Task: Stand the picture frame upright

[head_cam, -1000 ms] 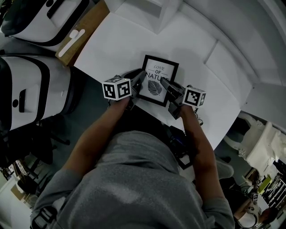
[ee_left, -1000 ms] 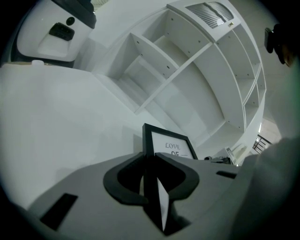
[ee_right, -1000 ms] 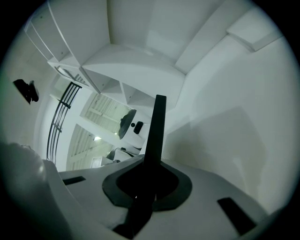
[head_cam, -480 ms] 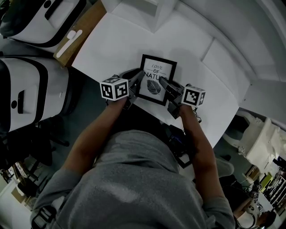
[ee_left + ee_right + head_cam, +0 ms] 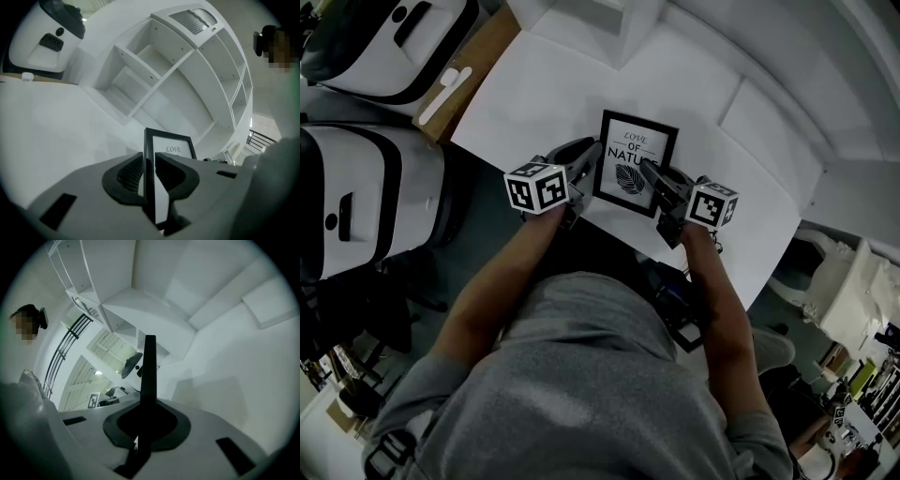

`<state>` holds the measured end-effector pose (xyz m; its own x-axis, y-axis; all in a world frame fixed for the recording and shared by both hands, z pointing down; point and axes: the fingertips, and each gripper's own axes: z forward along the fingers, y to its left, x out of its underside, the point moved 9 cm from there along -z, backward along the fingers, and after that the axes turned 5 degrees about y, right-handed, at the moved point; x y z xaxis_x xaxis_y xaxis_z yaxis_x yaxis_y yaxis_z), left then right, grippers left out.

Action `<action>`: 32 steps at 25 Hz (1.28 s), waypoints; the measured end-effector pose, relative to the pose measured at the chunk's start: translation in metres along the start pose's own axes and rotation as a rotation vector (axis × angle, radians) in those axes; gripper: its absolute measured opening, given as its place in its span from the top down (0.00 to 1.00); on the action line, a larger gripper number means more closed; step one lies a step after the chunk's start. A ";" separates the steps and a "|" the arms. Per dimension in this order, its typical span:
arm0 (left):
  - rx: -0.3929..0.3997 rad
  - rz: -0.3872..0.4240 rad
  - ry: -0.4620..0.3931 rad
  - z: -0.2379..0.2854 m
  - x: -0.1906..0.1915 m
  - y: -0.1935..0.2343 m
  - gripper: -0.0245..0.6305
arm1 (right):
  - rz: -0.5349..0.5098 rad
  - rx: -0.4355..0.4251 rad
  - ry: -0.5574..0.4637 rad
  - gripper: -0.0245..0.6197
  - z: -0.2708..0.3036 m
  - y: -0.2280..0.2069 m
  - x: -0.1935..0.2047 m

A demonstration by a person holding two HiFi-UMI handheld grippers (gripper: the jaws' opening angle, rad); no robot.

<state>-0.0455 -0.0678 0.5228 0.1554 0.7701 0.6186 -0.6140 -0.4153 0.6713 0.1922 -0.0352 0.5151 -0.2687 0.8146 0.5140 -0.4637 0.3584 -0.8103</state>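
head view, with both tool views. a white worktop (image 5: 544,84) carries the picture frame (image 5: 635,164), which sits near the person's edge of it, between the two tools, its printed face turned up toward the head camera. whether its lower edge rests on the worktop cannot be told.

left tool (image 5: 592,159): jaws pinching the frame's left border, one pad on each face, as the left gripper view shows (image 5: 149,164). right tool (image 5: 649,173): jaws pressed together on a thin dark strip (image 5: 149,366) at the frame's right side. whether that strip is the border or a back prop cannot be told.

surroundings: a white shelf unit (image 5: 187,70) with open compartments stands beyond the worktop. two white and black machines (image 5: 366,187) stand off the worktop's left side, and a brown board (image 5: 483,56) beside them bears a white stick (image 5: 448,82). nothing lies on the worktop close to the frame.

writing: the print reads "love", "of", "natu…" above a leaf drawing, and the right tool covers the end of the last word. "love" (image 5: 173,149) is also legible in the left gripper view.
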 end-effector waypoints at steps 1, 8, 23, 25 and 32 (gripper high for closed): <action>0.000 0.009 -0.005 -0.001 -0.003 -0.002 0.85 | -0.003 0.008 -0.010 0.91 -0.003 0.000 -0.001; -0.019 0.111 -0.026 -0.009 -0.018 -0.016 0.90 | -0.046 0.059 -0.087 0.91 -0.027 0.001 -0.010; -0.045 0.375 -0.096 -0.044 -0.051 -0.042 0.95 | -0.283 0.100 -0.242 0.91 -0.055 0.060 -0.024; -0.040 0.389 -0.107 -0.041 -0.055 -0.055 0.95 | -0.299 0.109 -0.263 0.91 -0.071 0.069 -0.029; -0.025 0.383 -0.144 -0.041 -0.070 -0.076 0.95 | -0.355 0.098 -0.359 0.91 -0.105 0.101 -0.048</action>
<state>-0.0415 -0.0703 0.4119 0.0174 0.4856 0.8740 -0.6667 -0.6458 0.3721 0.2475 0.0094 0.3791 -0.3458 0.4360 0.8309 -0.6511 0.5261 -0.5471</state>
